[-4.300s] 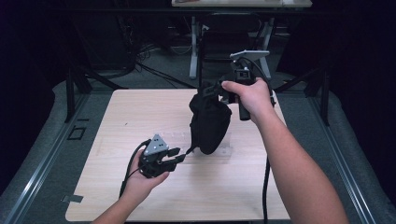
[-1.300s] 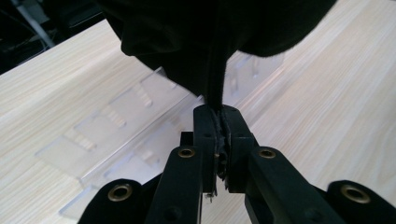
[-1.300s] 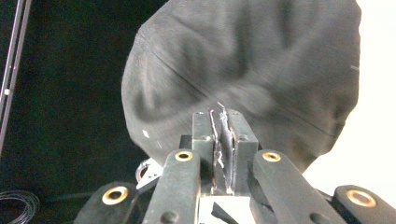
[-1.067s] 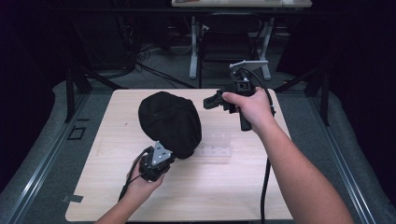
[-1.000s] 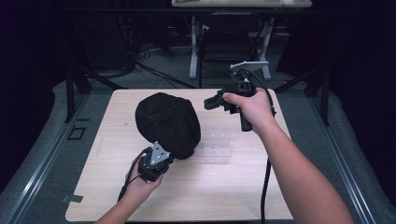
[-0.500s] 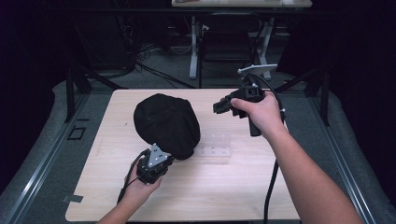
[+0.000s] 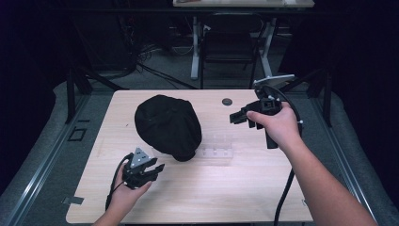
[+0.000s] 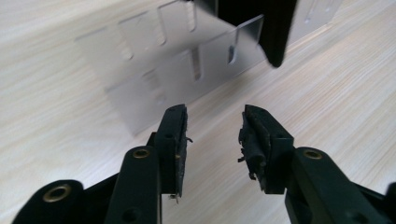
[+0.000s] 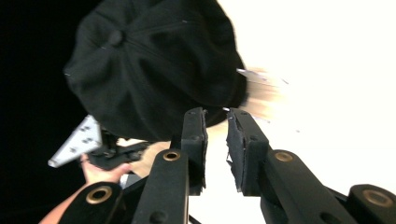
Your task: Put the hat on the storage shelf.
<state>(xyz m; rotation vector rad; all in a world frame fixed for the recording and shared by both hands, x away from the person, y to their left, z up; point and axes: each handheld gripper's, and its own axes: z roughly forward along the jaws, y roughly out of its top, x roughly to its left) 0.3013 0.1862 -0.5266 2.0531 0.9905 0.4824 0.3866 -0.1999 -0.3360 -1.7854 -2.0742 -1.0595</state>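
Wood table (image 7: 197, 188) w/ black cap (image 7: 167, 125).

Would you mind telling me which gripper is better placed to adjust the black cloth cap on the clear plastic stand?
Probably the left gripper: it sits open just beside the black cloth cap and its clear plastic stand, while the right gripper, also open, is farther off.
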